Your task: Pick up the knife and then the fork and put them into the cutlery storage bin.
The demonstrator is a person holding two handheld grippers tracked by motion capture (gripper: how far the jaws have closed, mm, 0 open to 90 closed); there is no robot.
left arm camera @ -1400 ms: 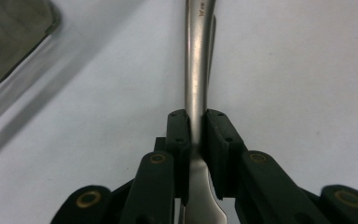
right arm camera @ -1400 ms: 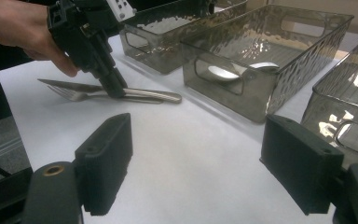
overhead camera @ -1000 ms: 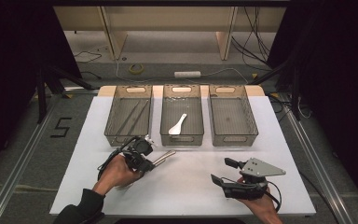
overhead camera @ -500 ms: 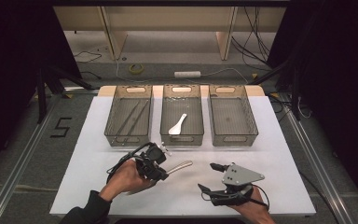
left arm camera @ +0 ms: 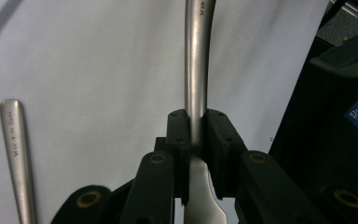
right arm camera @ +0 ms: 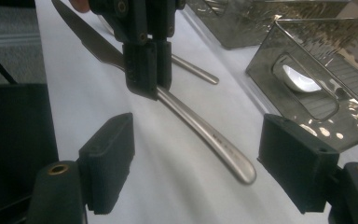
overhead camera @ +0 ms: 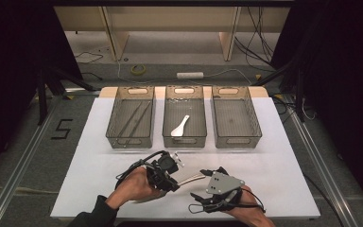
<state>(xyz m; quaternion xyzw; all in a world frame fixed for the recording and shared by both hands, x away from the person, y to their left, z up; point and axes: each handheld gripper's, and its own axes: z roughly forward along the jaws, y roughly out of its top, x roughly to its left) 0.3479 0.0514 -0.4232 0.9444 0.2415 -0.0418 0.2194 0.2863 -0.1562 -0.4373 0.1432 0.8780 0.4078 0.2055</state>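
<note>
My left tool [left arm camera: 196, 135] is clamped on the knife [right arm camera: 200, 126], pinching it where blade meets handle, with the handle end pointing toward my right tool [right arm camera: 198, 163]. That one stands with its jaws wide apart, one to either side of the handle end, gripping nothing. The knife hangs just above the counter [overhead camera: 274, 165], on my side of the middle basket [overhead camera: 185, 140].

The pinch sits on a narrow, smooth, rounded bit of steel, so I judge the knife could pivot or slide in the pads if my right tool nudges the handle before closing. If I let go with the left too early, it drops onto the counter. If my right jaws close near the very tip, the hold will be weak and the blade end may sag.

A second piece of cutlery [left arm camera: 17, 154] lies on the counter just beside the knife; a low sweep could knock it. The white spoon [overhead camera: 179, 126] rests inside the middle basket, clear of all this.
</note>
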